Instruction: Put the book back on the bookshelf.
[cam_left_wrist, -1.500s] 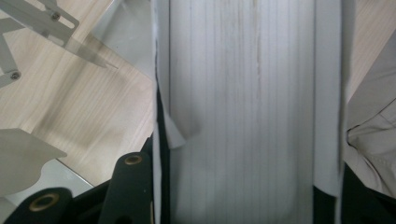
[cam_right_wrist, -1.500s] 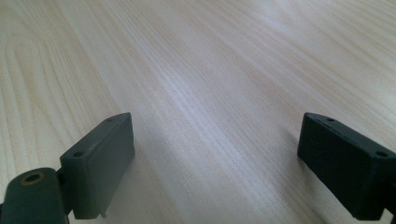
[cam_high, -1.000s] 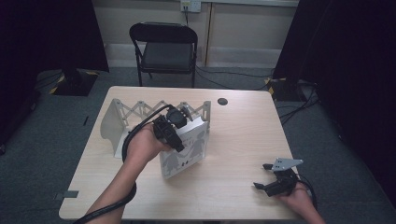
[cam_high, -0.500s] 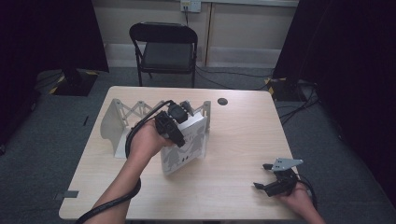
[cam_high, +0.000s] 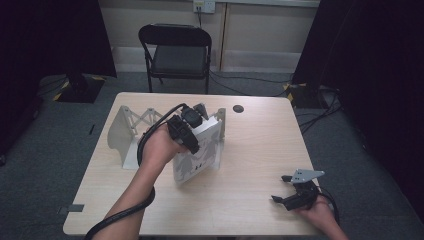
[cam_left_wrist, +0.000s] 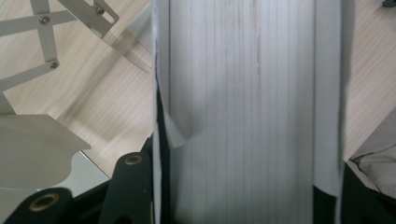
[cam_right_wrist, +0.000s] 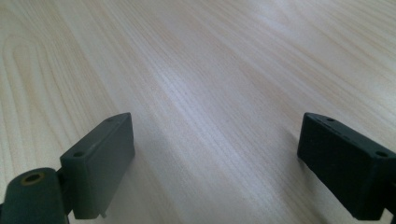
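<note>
A thick white book (cam_high: 197, 152) with grey figures on its cover stands tilted on the wooden table (cam_high: 250, 150), against a white fold-out rack (cam_high: 131, 129). My left gripper (cam_high: 192, 137) comes from above and is shut on the book's top. In the left gripper view the book's page edge (cam_left_wrist: 247, 93) runs up between the two black jaws of my left gripper (cam_left_wrist: 243, 205), with the rack's plate (cam_left_wrist: 37, 149) and crossed slats to the left. My right gripper (cam_high: 280, 189) rests near the table's front right corner. Its jaws stand open over bare wood (cam_right_wrist: 219, 158).
A black folding chair (cam_high: 177, 50) stands behind the table's far edge. A small dark round disc (cam_high: 238, 108) lies on the far part of the table. Cables run over the floor at the right and behind.
My left gripper has shifted a little toward the far side with the book in it, and the book's lower end has followed. The right gripper has stayed where it was.
</note>
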